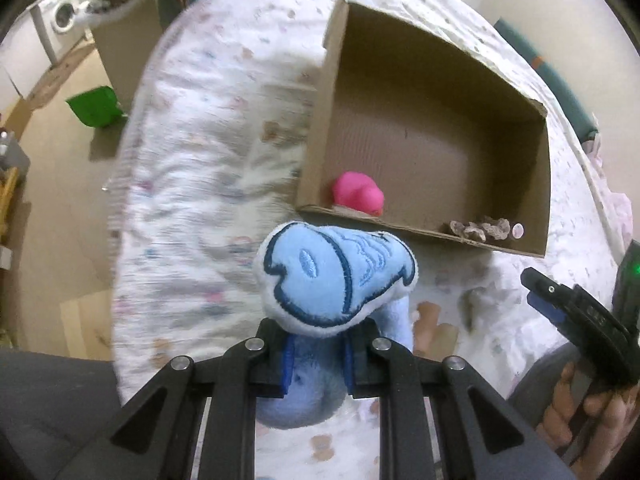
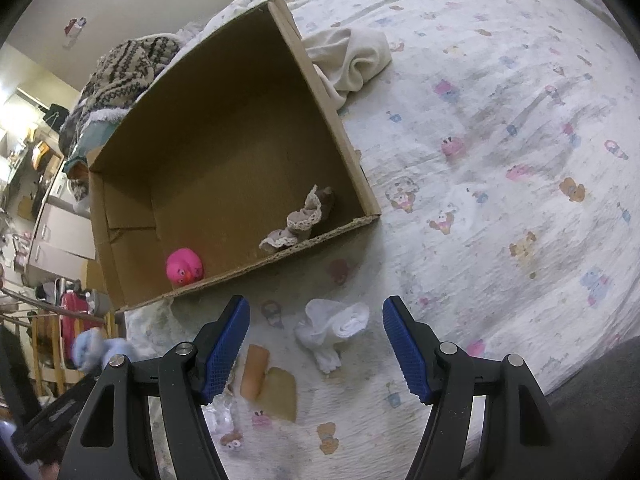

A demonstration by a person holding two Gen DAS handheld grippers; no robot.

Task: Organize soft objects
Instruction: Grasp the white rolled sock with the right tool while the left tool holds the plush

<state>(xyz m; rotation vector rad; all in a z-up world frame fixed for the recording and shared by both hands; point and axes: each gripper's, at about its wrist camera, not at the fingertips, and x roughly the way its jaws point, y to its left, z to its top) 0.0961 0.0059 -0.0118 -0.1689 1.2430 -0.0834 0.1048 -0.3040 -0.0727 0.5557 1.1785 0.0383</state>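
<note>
Blue plush toy (image 1: 336, 276), pale with darker embroidered outlines, is pinched between the pads of the left claw (image 1: 318, 364) and held in the air just short of the near rim of the cardboard box (image 1: 432, 236). That box sits open on a bed (image 2: 500, 140) covered by a white sheet printed with small cartoon animals. Inside, a pink rubber duck (image 2: 184, 266) rests in the near corner on one side, and a brownish lace-trimmed cloth (image 2: 298, 220) lies crumpled against the near wall toward the other corner. The right claw (image 2: 316, 344) is spread wide and holds nothing; it hovers above a crumpled white sock (image 2: 334, 330) lying on the sheet between its blue pads. Just beside that sock, nearer the camera, lie two tan spongy pieces (image 2: 270, 380). A cream cloth (image 2: 352, 60) is bunched against the box's far outer wall.
</note>
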